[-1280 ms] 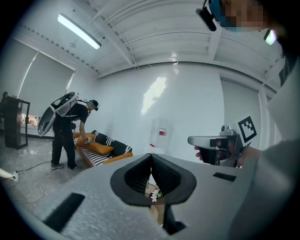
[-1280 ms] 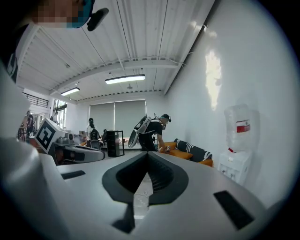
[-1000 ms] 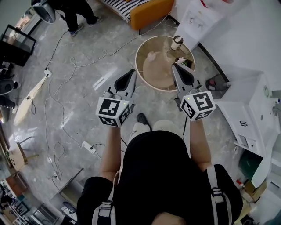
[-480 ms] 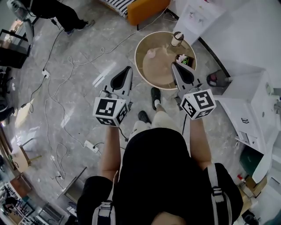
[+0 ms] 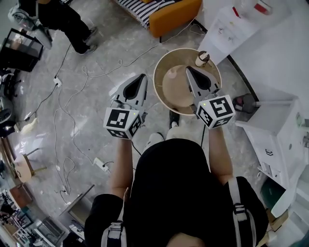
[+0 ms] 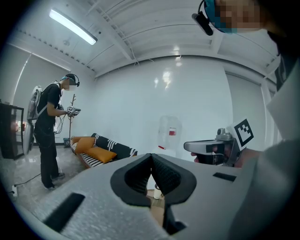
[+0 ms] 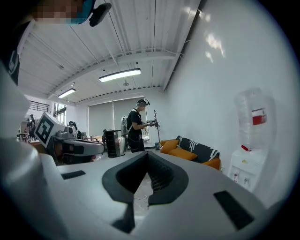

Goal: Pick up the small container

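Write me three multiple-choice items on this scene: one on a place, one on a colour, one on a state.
1. Where does the small container stand?
A. on the floor
B. on the round table, near its far edge
C. on a shelf

2. What colour is the sofa?
A. orange
B. green
C. white

3. How is the right gripper?
A. wide open
B. shut on the container
C. shut and empty

Answers: 1 B, the head view shows it on the tabletop; 2 A, its orange seat shows at the top of that view; 3 C, its pads meet with nothing between them.
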Motion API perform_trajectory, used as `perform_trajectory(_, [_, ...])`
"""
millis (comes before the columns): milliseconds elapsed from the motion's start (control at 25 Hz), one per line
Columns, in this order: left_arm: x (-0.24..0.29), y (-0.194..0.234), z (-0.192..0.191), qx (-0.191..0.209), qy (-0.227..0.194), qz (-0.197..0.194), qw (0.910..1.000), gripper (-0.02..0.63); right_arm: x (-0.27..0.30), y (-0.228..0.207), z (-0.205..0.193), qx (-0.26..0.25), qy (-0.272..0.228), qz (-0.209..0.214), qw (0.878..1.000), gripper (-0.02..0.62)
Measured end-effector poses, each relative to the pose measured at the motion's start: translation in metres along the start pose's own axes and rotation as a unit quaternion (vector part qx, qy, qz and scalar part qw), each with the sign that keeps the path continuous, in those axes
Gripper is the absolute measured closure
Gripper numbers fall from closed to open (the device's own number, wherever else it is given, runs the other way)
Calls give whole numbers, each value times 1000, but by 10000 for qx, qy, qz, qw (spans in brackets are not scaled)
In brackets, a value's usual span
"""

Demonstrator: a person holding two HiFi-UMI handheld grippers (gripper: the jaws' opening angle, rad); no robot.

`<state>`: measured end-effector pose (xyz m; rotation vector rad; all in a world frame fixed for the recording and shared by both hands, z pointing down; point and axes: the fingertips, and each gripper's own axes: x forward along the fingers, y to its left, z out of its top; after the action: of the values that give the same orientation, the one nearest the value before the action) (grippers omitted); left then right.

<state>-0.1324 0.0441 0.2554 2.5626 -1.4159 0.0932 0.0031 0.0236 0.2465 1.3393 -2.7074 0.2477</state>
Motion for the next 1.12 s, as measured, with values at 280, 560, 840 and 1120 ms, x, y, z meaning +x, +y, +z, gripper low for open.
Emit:
perform_trajectory(280, [59, 6, -2, 339, 16, 475, 9983, 589, 38, -60, -19, 39, 249, 323, 9992, 592])
perform_trajectory(560, [95, 10, -29, 246, 153, 419, 9987, 589, 67, -104, -64, 243, 603, 430, 9970, 592])
perform_trajectory(840, [115, 32, -69, 330, 333, 631, 9969, 589, 87, -119, -116, 328, 996, 380, 9938, 592])
perform_trajectory(1120, [148, 51, -111, 350, 652, 694, 9948, 589, 104, -139, -178, 371, 1164, -22, 9925, 592])
